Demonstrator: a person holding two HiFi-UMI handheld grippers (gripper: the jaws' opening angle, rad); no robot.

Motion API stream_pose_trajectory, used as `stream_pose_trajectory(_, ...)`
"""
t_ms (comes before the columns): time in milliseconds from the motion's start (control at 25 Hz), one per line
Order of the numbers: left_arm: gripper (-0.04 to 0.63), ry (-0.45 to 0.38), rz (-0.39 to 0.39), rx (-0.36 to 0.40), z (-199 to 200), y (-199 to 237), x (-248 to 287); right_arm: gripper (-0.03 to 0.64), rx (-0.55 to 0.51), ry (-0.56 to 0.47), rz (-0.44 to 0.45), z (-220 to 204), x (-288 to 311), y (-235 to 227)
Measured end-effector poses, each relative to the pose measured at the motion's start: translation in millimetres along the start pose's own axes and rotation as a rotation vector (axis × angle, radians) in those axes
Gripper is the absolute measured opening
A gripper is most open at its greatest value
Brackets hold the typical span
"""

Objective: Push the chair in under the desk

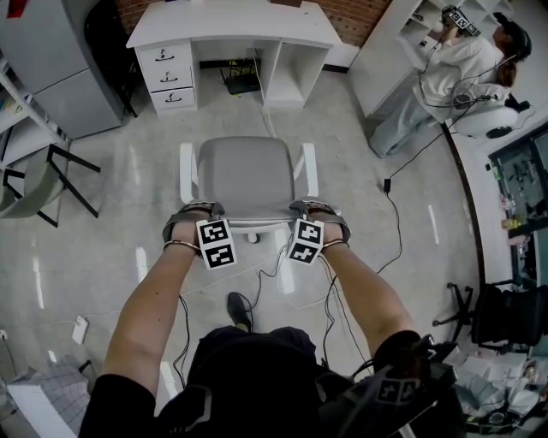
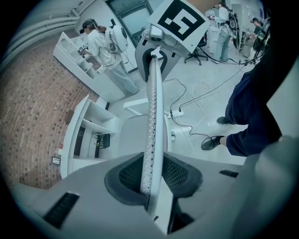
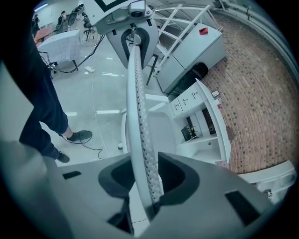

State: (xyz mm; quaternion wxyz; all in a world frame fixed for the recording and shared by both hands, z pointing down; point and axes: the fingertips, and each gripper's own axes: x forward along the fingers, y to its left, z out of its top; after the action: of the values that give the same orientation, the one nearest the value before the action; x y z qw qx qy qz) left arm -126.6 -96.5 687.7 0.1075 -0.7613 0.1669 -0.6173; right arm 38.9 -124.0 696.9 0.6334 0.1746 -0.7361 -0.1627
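From the head view, the chair (image 1: 247,175) stands on the bare floor with its grey seat turned toward the desk (image 1: 231,26), in line with the desk's open knee space but well apart from it and not under it. My left tongs (image 1: 195,216) and right tongs (image 1: 317,214) sit side by side on the top of the backrest, the left near its left corner and the right near its right corner. A stack of drawers (image 1: 167,77) fills the desk's left side, and cables (image 1: 282,265) trail over the floor between the chair and my shoe (image 1: 240,310). In the left gripper view, my left tongs (image 2: 152,184) are closed partway onto the backrest rim (image 2: 153,116), a thin white edge with dotted mesh clamped between the dark pads. The rim runs away to the right tongs at its far end. The desk (image 2: 77,135) stands beyond, against a brick wall (image 2: 32,107). In the right gripper view, my right tongs (image 3: 148,186) likewise grip the same backrest rim (image 3: 138,121), the jaws narrowed onto it with the rim between the pads. The desk (image 3: 212,121) lies off to the right, beside a grey cabinet (image 3: 191,56).
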Motion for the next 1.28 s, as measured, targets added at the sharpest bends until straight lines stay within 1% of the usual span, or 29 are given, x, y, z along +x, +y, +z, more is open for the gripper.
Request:
stream_pose_trajectory(120, 0.098, -0.001, 0.003, 0.004, -3.1, 6.4, 2.9, 0.117, -0.003, 0.007, -0.005, 2.6, 4.1, -5.2)
stream_pose_trajectory(280, 0.100, 0.023, -0.029, -0.003, -12.7, 13.3, 4.4, 0.115, 0.004, -0.004, 0.001, 11.9, 6.7, -8.1)
stream_pose_trajectory(440, 0.101, 0.037, 0.003, -0.002, -23.0, 22.7, 6.4, 0.118, 0.021, -0.017, 0.005, 22.3, 11.4, -12.3)
stream_pose_trajectory(640, 0.104, 0.063, -0.015, -0.024, -25.2, 31.7, 9.3, 0.119, 0.018, -0.012, 0.010, 23.6, 16.5, -22.5)
stream_pose_trajectory(840, 0.104, 0.062, 0.014, -0.034, -22.7, 41.1, 15.9, 0.118, 0.000, -0.005, 0.019, 21.1, 26.4, -34.9)
stream_pose_trajectory(920, 0.104, 0.067, 0.009, -0.044, -23.0, 45.9, 17.9, 0.119, -0.009, -0.005, 0.022, 21.6, 29.4, -41.4)
stream_pose_trajectory(1040, 0.103, 0.081, 0.000, -0.055, -21.7, 51.5, 22.7, 0.119, -0.024, -0.009, 0.022, 19.5, 34.3, -49.9)
stream_pose_trajectory(1200, 0.092, 0.111, 0.023, -0.058, -23.7, 65.9, 33.7, 0.117, -0.065, -0.029, 0.001, 21.3, 45.4, -69.5)
stream_pose_trajectory(1280, 0.086, 0.128, 0.022, -0.061, -24.9, 76.5, 39.8, 0.108, -0.094, -0.039, -0.002, 22.9, 52.5, -81.5)
